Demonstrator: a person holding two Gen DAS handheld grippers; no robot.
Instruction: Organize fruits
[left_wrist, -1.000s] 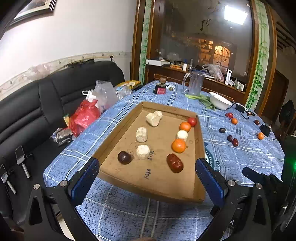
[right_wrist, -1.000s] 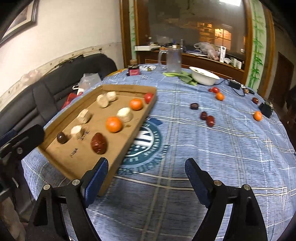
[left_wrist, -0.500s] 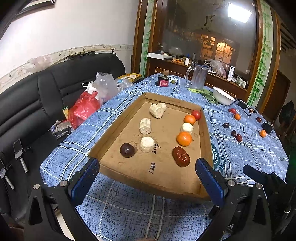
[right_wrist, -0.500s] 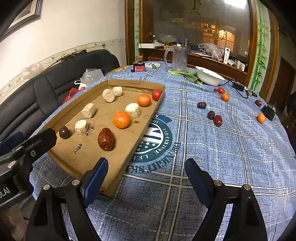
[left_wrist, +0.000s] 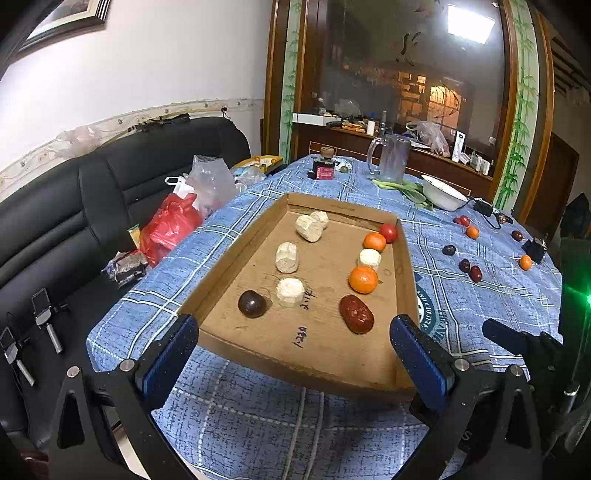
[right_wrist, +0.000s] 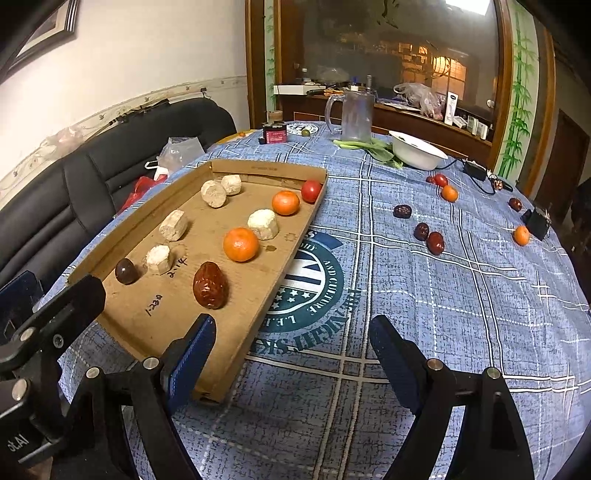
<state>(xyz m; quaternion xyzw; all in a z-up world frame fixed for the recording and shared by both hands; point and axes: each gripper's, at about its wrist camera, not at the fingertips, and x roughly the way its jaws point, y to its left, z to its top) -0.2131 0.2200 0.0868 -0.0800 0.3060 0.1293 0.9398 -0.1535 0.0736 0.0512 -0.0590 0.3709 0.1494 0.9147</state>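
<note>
**Sorting fruit into tray: partly done**

Reading left to right. The shallow brown cardboard tray (right_wrist: 258, 168) on the blue plaid tablecloth (right_wrist: 424, 295) holds one dark round plum (right_wrist: 126, 271), four pale beige cut chunks, a wrinkled red date (right_wrist: 209, 285), two orange mandarins and a small red tomato (right_wrist: 311, 191), roughly in two rows. Right of the tray, loose on the cloth: several dark red dates (right_wrist: 435, 243), two small mandarins (right_wrist: 521, 235), more cherry tomatoes. Judgement: about half gathered. Left gripper (left_wrist: 295, 363): jaws wide apart, empty, before the tray's near edge. Right gripper (right_wrist: 291, 363): jaws apart, empty, over bare cloth.
</note>
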